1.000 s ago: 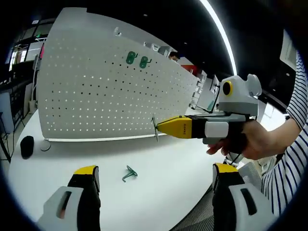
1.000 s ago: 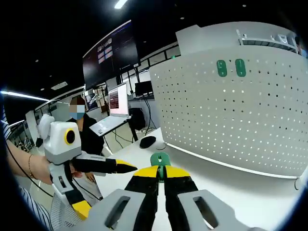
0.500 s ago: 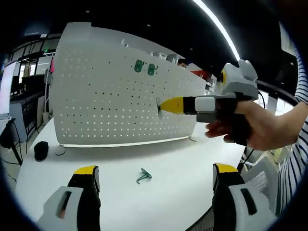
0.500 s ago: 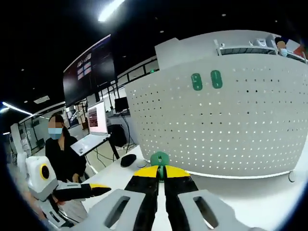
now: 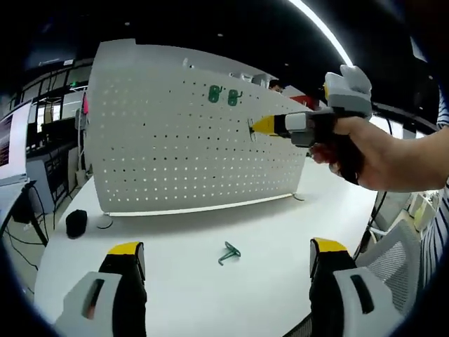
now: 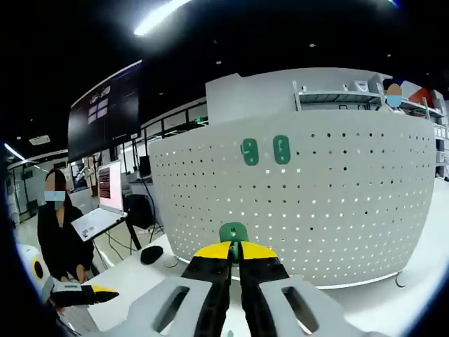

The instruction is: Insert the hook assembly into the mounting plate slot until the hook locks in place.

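Fingers of right gripper (image 6: 235, 254) pressed together on green hook (image 6: 233, 233), tip close before white pegboard (image 6: 337, 203), below 2 mounted green hooks (image 6: 265, 151). Left gripper (image 5: 228, 254) spread open, empty, above another green hook (image 5: 228, 252) lying on table (image 5: 175, 246). Since 1 second earlier, raised nearer to board.

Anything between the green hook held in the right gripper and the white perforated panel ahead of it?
Nothing: in the right gripper view only open air separates the green hook in the right gripper from the white perforated panel.

Only the top of the green hook (image 6: 233, 232) clears the right gripper's fingers (image 6: 212, 250).
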A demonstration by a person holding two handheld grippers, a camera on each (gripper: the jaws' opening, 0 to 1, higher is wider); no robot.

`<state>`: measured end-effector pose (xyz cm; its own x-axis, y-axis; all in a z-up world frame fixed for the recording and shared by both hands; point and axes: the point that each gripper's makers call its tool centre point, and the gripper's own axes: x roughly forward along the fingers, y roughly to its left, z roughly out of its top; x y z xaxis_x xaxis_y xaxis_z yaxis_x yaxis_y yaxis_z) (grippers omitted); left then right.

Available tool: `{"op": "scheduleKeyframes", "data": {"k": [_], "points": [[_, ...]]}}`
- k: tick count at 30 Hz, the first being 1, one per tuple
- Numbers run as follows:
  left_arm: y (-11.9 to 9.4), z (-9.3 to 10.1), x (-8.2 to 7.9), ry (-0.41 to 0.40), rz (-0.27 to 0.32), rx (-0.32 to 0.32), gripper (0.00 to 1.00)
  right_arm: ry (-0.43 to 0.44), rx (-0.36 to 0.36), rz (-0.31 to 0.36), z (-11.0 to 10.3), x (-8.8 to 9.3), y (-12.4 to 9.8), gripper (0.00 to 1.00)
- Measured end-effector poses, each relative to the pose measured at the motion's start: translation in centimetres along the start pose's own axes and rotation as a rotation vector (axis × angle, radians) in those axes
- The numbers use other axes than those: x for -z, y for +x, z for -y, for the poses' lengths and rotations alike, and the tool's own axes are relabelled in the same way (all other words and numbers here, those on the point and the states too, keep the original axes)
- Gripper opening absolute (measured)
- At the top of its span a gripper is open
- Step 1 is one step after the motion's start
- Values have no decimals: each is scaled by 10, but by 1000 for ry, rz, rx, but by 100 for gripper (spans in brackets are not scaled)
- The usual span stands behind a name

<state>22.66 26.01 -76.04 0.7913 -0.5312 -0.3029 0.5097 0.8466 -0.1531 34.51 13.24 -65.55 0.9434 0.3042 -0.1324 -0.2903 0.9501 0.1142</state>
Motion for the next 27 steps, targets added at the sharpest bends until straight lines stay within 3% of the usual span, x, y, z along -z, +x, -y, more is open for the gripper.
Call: {"op": "scheduleKeyframes", "data": {"k": [7,13,27], "points": [[-1,-4,2,29,-16,-40,99,-17,58,50,20,-22,11,0],[1,5,5,82,-34,-12,99,-14,97,84,36,-38,21,0],[1,0,7,78,-47,-23,96,17,192,156,69,-68,40,0]]}}
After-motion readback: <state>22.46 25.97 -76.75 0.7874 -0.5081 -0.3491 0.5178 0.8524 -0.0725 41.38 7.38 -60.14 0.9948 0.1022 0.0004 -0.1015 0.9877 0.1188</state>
